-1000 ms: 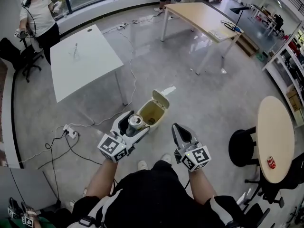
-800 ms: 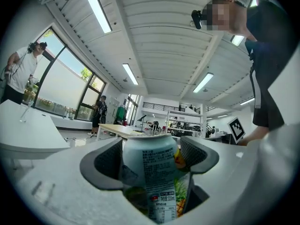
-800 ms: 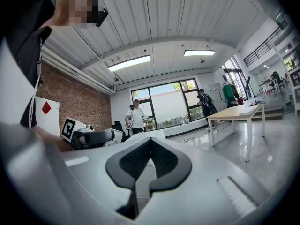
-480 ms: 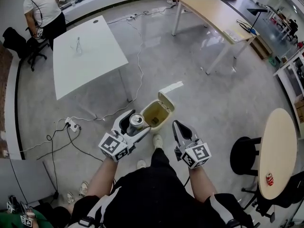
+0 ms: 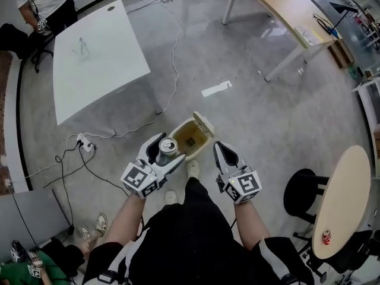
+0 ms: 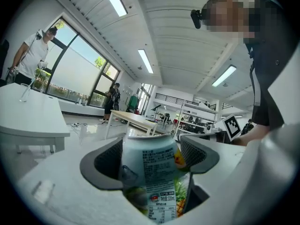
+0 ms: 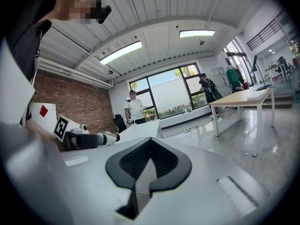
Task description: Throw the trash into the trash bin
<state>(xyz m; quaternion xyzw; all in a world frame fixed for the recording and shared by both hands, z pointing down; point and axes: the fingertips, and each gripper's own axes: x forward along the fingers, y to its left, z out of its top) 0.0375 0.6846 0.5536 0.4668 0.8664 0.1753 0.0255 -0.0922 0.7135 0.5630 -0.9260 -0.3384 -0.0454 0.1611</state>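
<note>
My left gripper (image 5: 166, 153) is shut on a silver drink can (image 5: 167, 145), held upright just left of the bin's near rim. In the left gripper view the can (image 6: 151, 172), with a printed fruit label, fills the gap between the two jaws of the left gripper (image 6: 152, 156). The small beige trash bin (image 5: 202, 140) stands on the floor right ahead, its lid (image 5: 205, 123) flipped open and something small on its bottom. My right gripper (image 5: 219, 151) is shut and empty, just right of the bin. The right gripper view shows the right gripper (image 7: 149, 146) with its jaws pressed together.
A white table (image 5: 95, 58) stands far left, with cables and a power strip (image 5: 83, 144) on the floor near it. A wooden table (image 5: 285, 5) is at the back right. A black stool (image 5: 300, 192) and a round table (image 5: 341, 200) with a red can (image 5: 325, 237) are at the right.
The person has walked up to the bin, so it now lies right between and just beyond the grippers. The left gripper still holds the can; the right stays shut.
</note>
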